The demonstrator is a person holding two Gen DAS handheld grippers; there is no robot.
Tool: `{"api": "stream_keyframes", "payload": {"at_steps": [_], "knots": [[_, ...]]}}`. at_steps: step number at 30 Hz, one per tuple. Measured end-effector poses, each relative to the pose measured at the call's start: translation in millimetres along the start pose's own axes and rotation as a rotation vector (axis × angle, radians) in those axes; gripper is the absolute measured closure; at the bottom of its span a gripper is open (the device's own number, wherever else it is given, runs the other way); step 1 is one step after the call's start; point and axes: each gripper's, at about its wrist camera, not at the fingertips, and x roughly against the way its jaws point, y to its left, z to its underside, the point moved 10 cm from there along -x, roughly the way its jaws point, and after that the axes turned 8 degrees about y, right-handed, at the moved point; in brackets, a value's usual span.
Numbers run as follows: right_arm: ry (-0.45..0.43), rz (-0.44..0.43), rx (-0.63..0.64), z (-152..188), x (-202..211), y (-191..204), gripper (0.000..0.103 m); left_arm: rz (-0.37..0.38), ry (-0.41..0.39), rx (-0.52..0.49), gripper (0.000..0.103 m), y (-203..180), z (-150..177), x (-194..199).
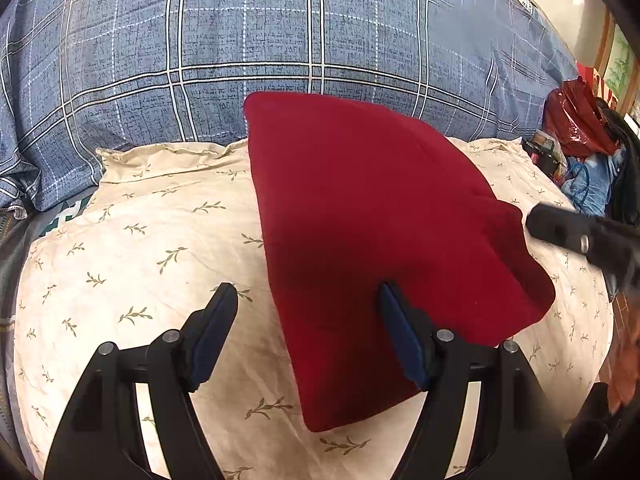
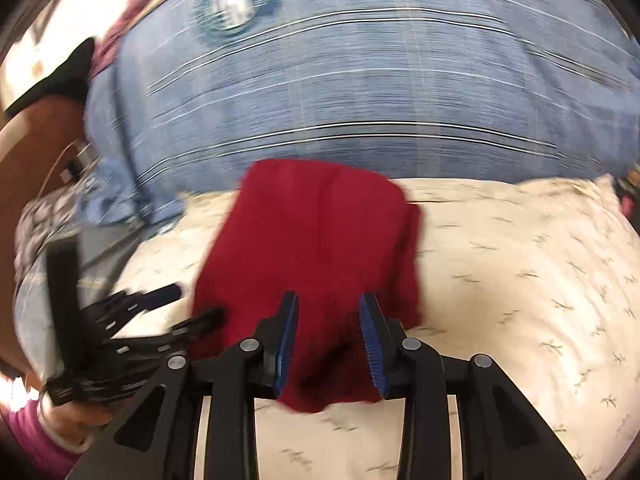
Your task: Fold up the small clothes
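Both grippers are held over a folded red cloth [image 1: 384,240] lying on a cream pillow [image 1: 140,264]. Left gripper [image 1: 308,296] is spread wide, gripping nothing. Right gripper [image 2: 329,304] is parted narrowly; contact with the cloth is lost in blur. A checked blue blanket [image 1: 240,48] lies beyond.

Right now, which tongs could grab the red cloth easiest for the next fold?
Probably the right tongs. Their pads already sit on either side of the red cloth's near edge, though not visibly pinching it. The left tongs stand wide open at its side edge, one pad over the bare pillow.
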Motion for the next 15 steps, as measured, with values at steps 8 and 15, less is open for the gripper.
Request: {"api": "stream_keyframes", "payload": {"at_steps": [8,15], "knots": [[0.126,-0.006,-0.033,21,-55,-8,0.078,-0.008,0.011,-0.009,0.03,-2,3,-1],[-0.003,-0.003,-0.037,-9,-9,0,0.066,-0.008,-0.031,0.009,0.03,2,-14,10]]}}
